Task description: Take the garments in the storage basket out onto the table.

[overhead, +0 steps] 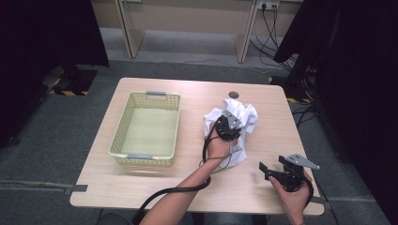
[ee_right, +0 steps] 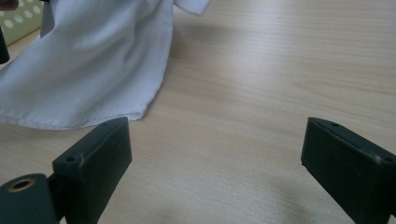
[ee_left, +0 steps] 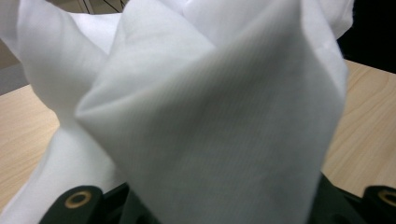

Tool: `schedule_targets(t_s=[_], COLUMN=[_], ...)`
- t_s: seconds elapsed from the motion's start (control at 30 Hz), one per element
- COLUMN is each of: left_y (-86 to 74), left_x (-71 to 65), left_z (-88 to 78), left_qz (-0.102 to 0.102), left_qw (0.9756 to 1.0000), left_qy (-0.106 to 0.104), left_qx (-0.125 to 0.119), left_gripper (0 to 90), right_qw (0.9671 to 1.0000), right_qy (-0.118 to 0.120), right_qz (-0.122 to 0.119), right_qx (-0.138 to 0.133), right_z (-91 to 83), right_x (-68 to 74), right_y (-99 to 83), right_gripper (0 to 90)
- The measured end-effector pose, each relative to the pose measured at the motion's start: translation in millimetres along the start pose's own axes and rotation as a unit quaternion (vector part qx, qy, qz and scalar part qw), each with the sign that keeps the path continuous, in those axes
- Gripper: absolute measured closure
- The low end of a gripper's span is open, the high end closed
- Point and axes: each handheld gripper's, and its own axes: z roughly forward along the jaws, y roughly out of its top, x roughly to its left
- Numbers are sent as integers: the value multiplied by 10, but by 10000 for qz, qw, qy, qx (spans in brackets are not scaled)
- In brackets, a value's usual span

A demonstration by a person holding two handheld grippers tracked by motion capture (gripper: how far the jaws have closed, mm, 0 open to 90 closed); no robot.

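A crumpled white cloth (overhead: 240,115) lies right of the table's middle, and one fold of it (ee_left: 219,121) rises in a peak close before the left gripper view's camera. My left gripper (overhead: 229,124) sits in the bunched cloth, shut on that fold; the fabric hides its fingertips. At the front right my right gripper (overhead: 264,170) hovers over bare wood (ee_right: 243,93), its jaws wide open with nothing between them (ee_right: 215,156). The cloth's hem (ee_right: 93,79) lies just beyond its left jaw.
A pale yellow-green perforated basket (overhead: 123,125) with grey handles stands empty on the left half of the wooden table (overhead: 164,183); its corner (ee_right: 14,18) shows past the cloth. A round cable hole (overhead: 233,95) sits near the far edge. Black curtains flank the table.
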Motion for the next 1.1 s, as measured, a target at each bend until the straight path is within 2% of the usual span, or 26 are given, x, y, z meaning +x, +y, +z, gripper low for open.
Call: schedule_targets(t_s=[0.3, 0.43, 0.5, 0.57, 0.7, 0.9, 1.0, 1.1], left_y=[-29, -20, -10, 0, 27, 79, 103, 122], left_x=[-13, -27, -32, -30, -37, -70, -89, -99], left_z=[71, 87, 90, 95, 81, 24, -10, -56], left_qz=[-43, -2, 11, -104, -32, -61, -44, 3], left_qw=[9999, 9998, 9997, 9995, 9995, 9993, 9992, 9989], left_qy=[-64, -125, -110, -74, -50, -123, -80, -198], left_qx=[130, 178, 239, 294, 307, 338, 378, 419], left_gripper=[626, 545, 461, 373, 281, 171, 95, 83], right_qw=[10000, 10000, 10000, 10000, 10000, 10000, 10000, 10000], right_qy=[3, 3, 3, 1, 0, 0, -9, 1], right_qz=[-9, -8, -8, -13, -13, 3, -16, 1], right_qx=[-9, -11, -7, -9, -8, 9, 7, 13], right_z=[-2, -2, -2, -2, -1, 2, 3, 4], right_x=[1, 2, 2, 3, 4, 7, 9, 9], right_y=[-1, -1, -1, -1, -1, 0, 0, 0], right_gripper=[91, 91, 91, 91, 91, 91, 91, 91])
